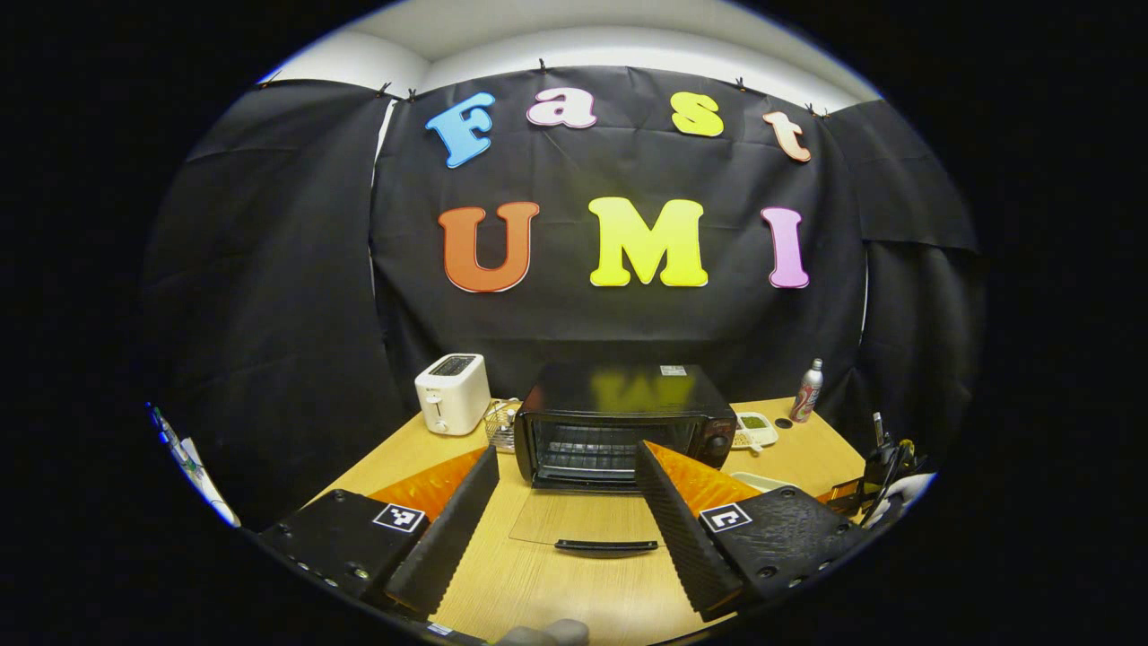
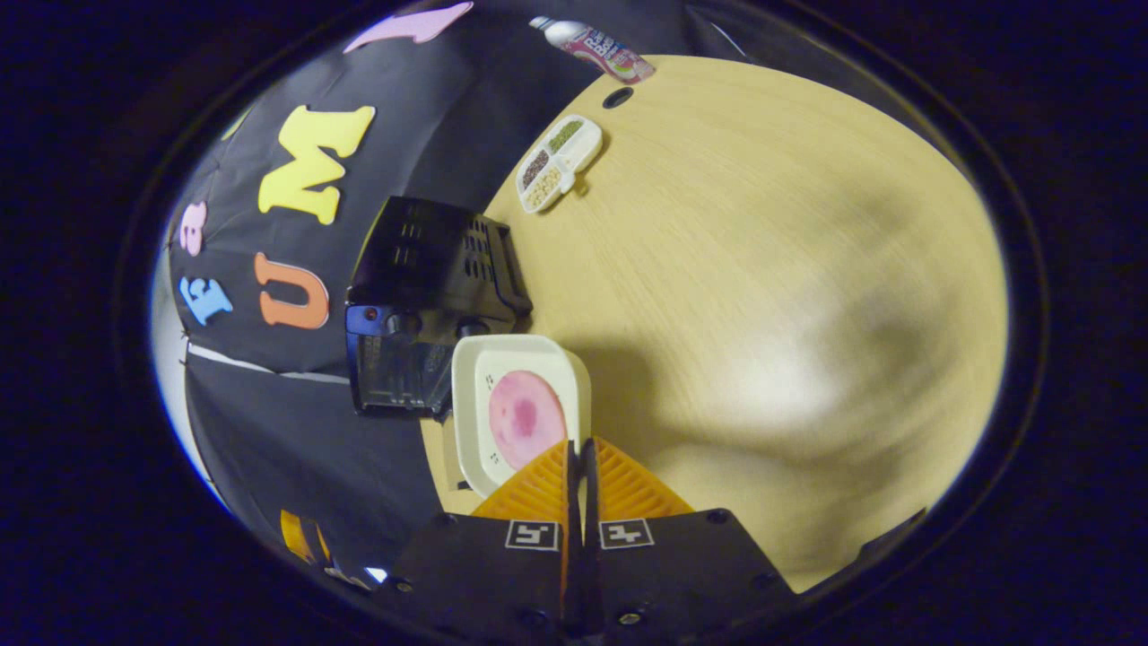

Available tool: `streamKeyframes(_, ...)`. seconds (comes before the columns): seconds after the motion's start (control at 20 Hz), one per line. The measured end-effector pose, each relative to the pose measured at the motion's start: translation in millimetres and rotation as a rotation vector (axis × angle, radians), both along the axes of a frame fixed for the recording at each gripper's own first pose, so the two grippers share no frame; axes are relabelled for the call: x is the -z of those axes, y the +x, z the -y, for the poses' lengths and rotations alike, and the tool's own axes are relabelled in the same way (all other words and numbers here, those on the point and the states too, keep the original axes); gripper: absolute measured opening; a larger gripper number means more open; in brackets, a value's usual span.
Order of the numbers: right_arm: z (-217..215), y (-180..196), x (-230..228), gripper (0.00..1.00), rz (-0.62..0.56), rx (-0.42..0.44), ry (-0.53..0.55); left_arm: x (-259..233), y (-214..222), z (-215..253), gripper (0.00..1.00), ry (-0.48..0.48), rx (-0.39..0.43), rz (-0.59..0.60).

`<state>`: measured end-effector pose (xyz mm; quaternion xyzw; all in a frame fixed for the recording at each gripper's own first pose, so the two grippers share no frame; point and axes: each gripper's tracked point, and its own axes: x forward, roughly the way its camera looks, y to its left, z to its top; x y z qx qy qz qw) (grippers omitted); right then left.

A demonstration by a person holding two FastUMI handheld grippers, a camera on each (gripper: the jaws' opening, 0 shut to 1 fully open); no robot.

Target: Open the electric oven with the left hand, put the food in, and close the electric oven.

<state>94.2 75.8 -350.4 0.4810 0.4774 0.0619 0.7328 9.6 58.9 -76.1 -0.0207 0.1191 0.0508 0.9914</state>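
Toaster [image 1: 452, 392] beside open oven [image 1: 619, 422]; bottle [image 1: 807, 391] possibly behind.

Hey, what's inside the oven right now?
Through the open door, the oven shows a wire rack with nothing visible on it. Its dark rear corners can't be made out.

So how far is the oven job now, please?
The first step looks done: the oven has its glass door lying flat on the table. In hand: the right hand-held gripper is shut on the rim of a white plate with a pink slice of food. Left: putting the plate inside and closing the door. The left hand-held gripper is open.
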Motion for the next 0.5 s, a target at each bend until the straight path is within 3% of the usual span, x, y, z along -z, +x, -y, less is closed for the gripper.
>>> streamKeyframes(0.25,-65,-8,-15,0.03,-0.013,0.079,0.018,-3,1,-14,0.95,-0.009,0.050,-0.006)
streamKeyframes(0.5,-109,18,-11,0.00,-0.020,0.216,-0.015,-9,-9,-45,0.95,0.024,0.027,-0.006)
